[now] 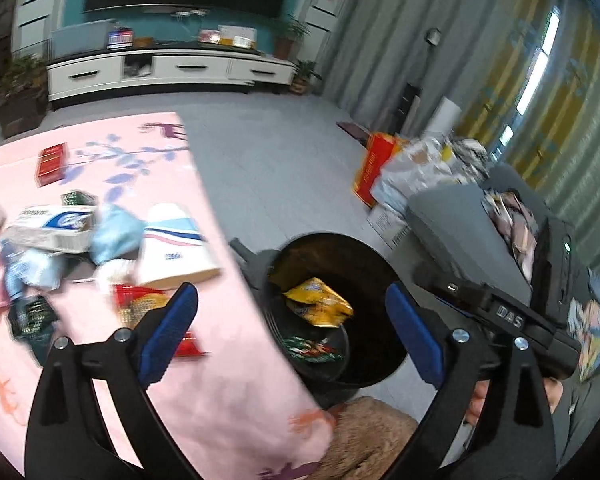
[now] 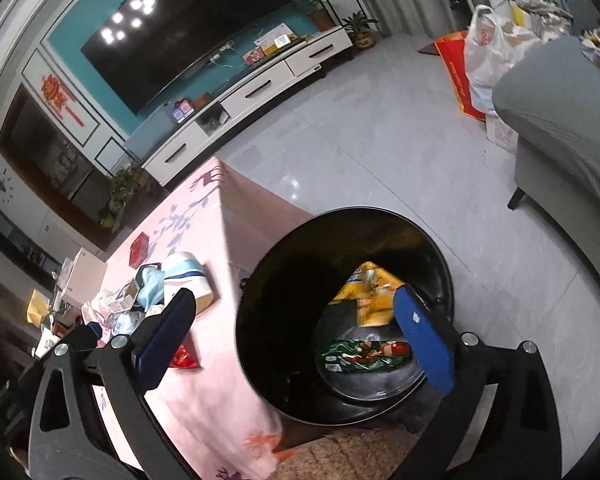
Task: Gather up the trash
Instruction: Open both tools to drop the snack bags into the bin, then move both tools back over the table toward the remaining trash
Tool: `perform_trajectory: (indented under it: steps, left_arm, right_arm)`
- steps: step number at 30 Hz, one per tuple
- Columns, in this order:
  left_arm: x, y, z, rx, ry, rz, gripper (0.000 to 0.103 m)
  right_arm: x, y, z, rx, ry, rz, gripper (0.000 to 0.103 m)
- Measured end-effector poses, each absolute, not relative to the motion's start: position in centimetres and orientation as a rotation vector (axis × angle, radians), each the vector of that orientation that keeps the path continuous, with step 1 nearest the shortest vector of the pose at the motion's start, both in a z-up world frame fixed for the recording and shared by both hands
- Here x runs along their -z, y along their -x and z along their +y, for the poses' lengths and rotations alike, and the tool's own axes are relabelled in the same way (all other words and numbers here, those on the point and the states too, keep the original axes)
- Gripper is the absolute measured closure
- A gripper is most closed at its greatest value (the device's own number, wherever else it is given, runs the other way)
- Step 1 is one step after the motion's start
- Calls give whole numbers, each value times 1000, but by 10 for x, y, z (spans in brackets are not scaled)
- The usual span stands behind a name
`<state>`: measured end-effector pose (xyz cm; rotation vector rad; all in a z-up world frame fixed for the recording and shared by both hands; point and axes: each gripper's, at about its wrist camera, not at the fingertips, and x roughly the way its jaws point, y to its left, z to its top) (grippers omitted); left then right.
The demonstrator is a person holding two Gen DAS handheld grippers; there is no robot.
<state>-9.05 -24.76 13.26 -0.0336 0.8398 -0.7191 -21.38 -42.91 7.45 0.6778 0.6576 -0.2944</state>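
Observation:
A black round trash bin [image 1: 374, 268] [image 2: 276, 280] stands on the floor beside a table with a pink cloth [image 1: 228, 344] [image 2: 212, 384]. In it lie a yellow snack bag [image 1: 320, 300] [image 2: 374, 294] and a green wrapper [image 1: 310, 348] [image 2: 360, 354]. On the table lie a toothpaste box [image 1: 52, 226], a white paper roll [image 1: 176, 246] [image 2: 190, 276], a red wrapper [image 1: 140, 300] [image 2: 184, 358] and crumpled blue and white trash [image 1: 114, 232]. My left gripper [image 1: 292, 336] is open and empty above the table edge and bin. My right gripper [image 2: 296, 340] is open and empty over the bin; its body shows in the left wrist view [image 1: 500, 312].
A grey sofa [image 2: 572, 120] [image 1: 460, 232] stands right of the bin, with bags and a red box [image 1: 374, 168] [image 2: 456, 76] behind it. A white TV cabinet [image 1: 168, 70] [image 2: 260, 92] lines the far wall. A brown fluffy rug [image 1: 372, 436] lies near the table's corner.

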Motion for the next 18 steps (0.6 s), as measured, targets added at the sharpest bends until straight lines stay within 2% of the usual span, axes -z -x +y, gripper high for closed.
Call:
perform_trajectory:
  steps: [10, 18]
  left_arm:
    - [-133, 46, -112, 429, 207, 806, 7]
    - [-131, 6, -8, 184, 230, 768, 7]
  right_arm:
    - [-93, 188, -386, 224, -588, 676, 4]
    - [-88, 150, -353, 188, -528, 733, 4]
